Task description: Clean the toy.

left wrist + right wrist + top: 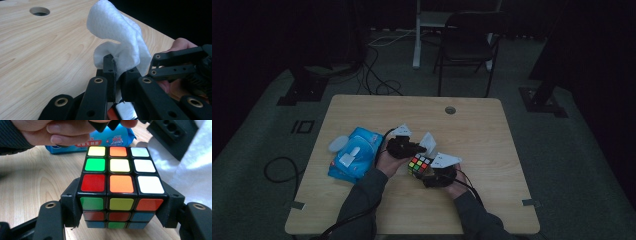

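The right gripper (121,202) is squeezing the puzzle cube (120,182) between its jaws. The left gripper (117,72) is pinching a white wipe (120,37), which is sticking up above its tips.

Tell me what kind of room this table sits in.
Probably a lab or studio set up for recording, not a home: a lone wooden table on grey carpet, loose cables trailing across the floor, a folding chair, and black stand bases at the sides.
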